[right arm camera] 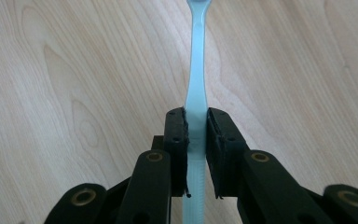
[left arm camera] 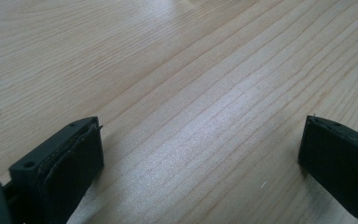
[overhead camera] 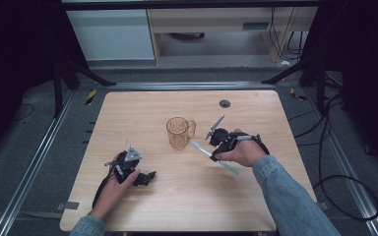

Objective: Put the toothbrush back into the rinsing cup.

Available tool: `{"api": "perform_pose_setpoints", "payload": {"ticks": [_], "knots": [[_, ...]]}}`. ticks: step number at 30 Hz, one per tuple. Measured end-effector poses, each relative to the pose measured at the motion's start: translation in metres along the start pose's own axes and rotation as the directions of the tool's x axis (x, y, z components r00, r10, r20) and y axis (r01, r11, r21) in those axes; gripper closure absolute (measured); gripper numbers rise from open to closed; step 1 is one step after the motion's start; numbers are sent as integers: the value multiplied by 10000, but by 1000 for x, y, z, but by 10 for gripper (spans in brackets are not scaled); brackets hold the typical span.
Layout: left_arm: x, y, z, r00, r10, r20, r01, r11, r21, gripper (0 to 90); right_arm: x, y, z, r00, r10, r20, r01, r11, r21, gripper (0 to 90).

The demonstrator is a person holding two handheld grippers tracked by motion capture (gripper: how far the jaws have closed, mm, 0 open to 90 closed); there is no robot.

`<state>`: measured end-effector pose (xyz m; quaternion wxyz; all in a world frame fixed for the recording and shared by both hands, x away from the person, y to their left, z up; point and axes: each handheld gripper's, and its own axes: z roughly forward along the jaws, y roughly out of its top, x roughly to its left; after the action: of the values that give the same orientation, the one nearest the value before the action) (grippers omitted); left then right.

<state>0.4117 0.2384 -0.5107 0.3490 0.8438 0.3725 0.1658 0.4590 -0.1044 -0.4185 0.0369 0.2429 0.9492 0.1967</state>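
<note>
I see the toothbrush (right arm camera: 196,100), a pale blue one, pinched at its handle between the two black jaws of my right claw (right arm camera: 196,135), which are pressed together on it from either side. In the right gripper view the handle runs straight up the middle of the frame, from the bottom edge through the pads and on to the top edge, where it widens toward the head; the wood of the tabletop (right arm camera: 65,84) lies behind it. In the high view the toothbrush (overhead camera: 215,158) sits right of centre, slanting from upper left to lower right: its bristled end points toward the cup, its other end sticks out below my right hand (overhead camera: 243,152). The right claw (overhead camera: 217,153) grips it about midway along. Just to the upper left of the brush head stands a clear amber cup (overhead camera: 179,132) with a handle on its right side, upright near the centre of the tabletop (overhead camera: 128,113), close to the brush but not touching it. My left claw (overhead camera: 146,178) rests low at the lower left of the high view, well apart from the toothbrush and the cup. In the left gripper view its jaws stand spread wide with bare wood between them.
</note>
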Motion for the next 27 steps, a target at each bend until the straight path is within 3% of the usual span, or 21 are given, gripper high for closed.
{"api": "perform_pose_setpoints", "payload": {"ticks": [8, 20, 27], "knots": [[0, 0, 0, 10000, -1, 1, 1, 10000, -1, 0, -3, 3, -7, 9995, 318, 62, -311, 9951, -944, 787], [0, 0, 0, 10000, 30, 4, -30, 10000, 33, 0, -4, 5, -9, 9964, 731, 432, -651, 9842, -1647, 786], [0, 0, 0, 10000, 31, 3, -31, 10000, 32, 0, -4, 7, -13, 9925, 1049, 625, -889, 9715, -2195, 787]]}}
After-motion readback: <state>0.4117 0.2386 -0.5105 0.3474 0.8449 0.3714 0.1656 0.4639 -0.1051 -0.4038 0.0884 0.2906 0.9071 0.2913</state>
